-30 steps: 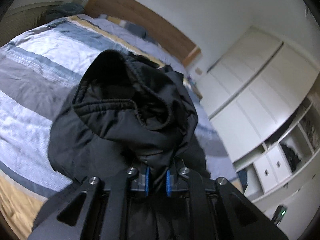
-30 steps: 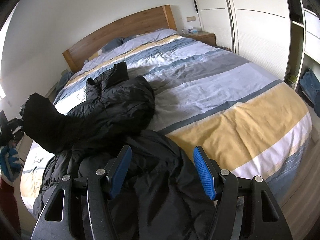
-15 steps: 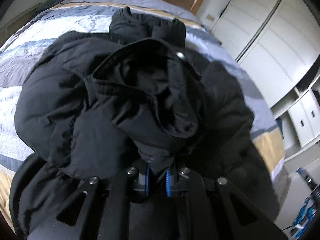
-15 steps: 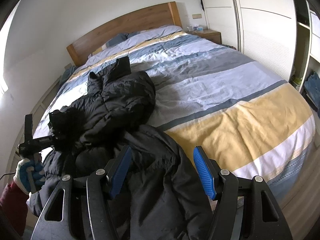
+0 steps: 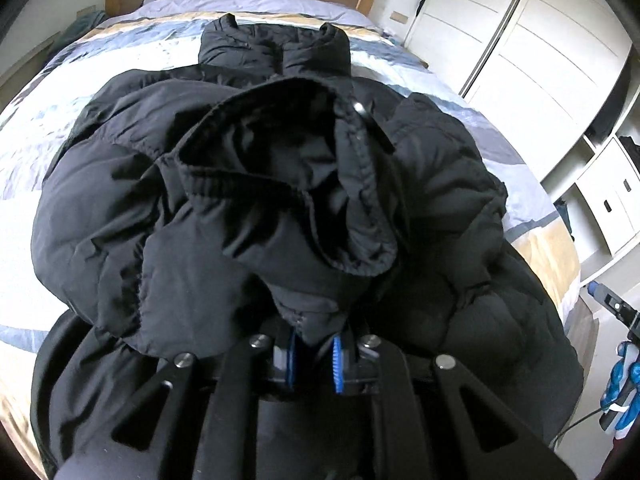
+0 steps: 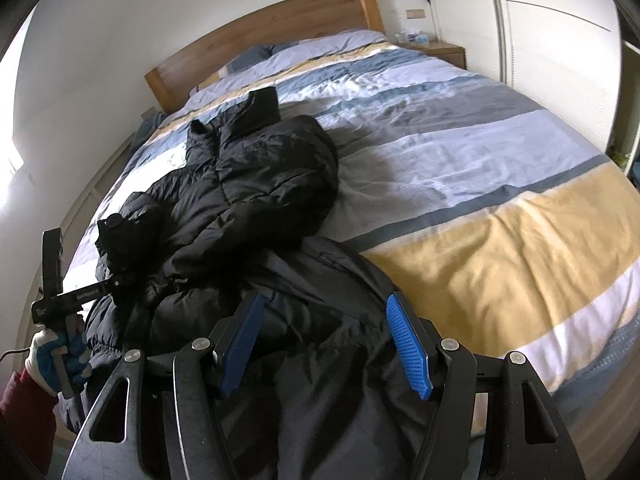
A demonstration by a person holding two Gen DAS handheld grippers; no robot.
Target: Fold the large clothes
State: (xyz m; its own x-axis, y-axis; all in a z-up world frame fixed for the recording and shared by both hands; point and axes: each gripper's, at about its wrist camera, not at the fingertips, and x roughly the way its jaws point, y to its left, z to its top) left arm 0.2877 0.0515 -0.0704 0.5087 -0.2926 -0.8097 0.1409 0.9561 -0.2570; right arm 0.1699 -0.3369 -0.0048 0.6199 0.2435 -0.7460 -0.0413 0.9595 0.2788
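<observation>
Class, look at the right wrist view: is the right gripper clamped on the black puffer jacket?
No: the right gripper stands open, its blue pads apart above the black puffer jacket without pressing on it.

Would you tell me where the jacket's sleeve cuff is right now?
The sleeve cuff lies on the black jacket, low on the left of the right wrist view, between the opening left gripper jaws.

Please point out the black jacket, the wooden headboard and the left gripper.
Black jacket [image 6: 276, 164]: right wrist view, on its quilted body.
Wooden headboard [image 6: 280, 28]: right wrist view, on its front board.
Left gripper [image 5: 314, 354]: left wrist view, between its fingertips.
</observation>
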